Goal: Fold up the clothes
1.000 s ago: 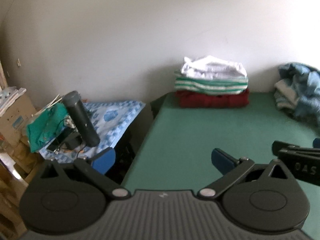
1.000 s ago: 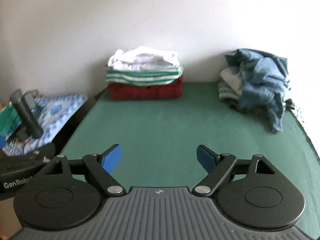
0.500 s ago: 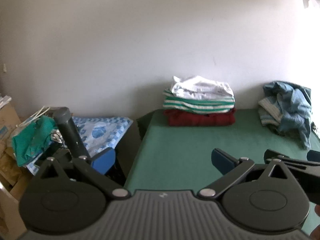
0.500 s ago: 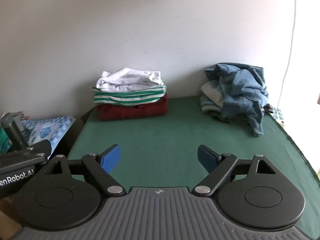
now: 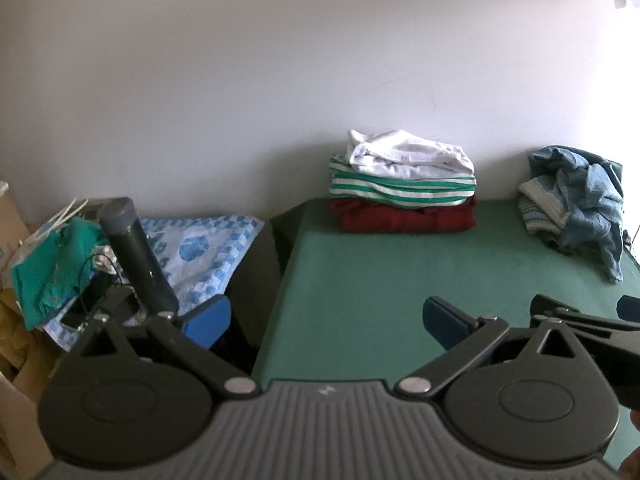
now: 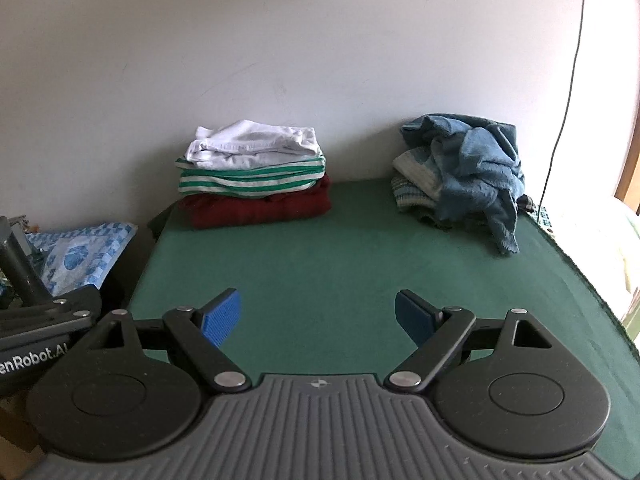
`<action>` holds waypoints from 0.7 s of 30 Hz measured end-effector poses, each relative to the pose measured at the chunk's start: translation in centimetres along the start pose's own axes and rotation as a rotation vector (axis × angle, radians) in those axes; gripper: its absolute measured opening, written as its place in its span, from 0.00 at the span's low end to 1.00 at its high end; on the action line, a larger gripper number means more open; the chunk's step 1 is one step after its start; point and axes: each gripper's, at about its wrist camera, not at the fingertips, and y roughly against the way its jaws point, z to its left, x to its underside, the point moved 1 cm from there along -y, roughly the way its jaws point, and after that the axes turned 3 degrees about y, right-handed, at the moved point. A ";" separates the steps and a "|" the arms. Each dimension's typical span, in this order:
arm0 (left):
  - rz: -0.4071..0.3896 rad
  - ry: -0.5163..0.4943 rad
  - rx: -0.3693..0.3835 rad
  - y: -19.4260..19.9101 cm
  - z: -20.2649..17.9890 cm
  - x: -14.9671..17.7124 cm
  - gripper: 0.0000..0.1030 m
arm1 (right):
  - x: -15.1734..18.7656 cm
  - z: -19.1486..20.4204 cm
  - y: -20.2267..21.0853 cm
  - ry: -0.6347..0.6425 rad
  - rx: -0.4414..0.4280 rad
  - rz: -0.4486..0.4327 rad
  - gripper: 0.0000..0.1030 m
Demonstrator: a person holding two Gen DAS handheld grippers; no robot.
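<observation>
A folded stack (image 5: 404,184) (image 6: 256,176) of white, green-striped and red clothes sits against the wall on the green table (image 5: 400,288) (image 6: 320,264). A rumpled heap of blue clothes (image 5: 576,200) (image 6: 468,172) lies at the table's back right. My left gripper (image 5: 326,320) hangs open over the table's left front edge, holding nothing. Over the near middle of the table my right gripper (image 6: 318,316) is open and empty too. Both are well short of the clothes.
Left of the table stands a lower black surface with a blue-and-white patterned cloth (image 5: 200,252) (image 6: 76,256), a grey cylinder (image 5: 134,252), a green garment (image 5: 52,268) and cables. A cord (image 6: 568,68) hangs down the wall at right. The white wall is behind.
Both grippers have pulled back and risen, so the table and both clothes piles look farther away. Their fingers stayed open.
</observation>
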 end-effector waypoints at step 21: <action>0.043 0.044 -0.075 -3.4 0.0 -0.4 1.00 | -1.1 0.4 -3.0 0.035 -0.060 0.065 0.87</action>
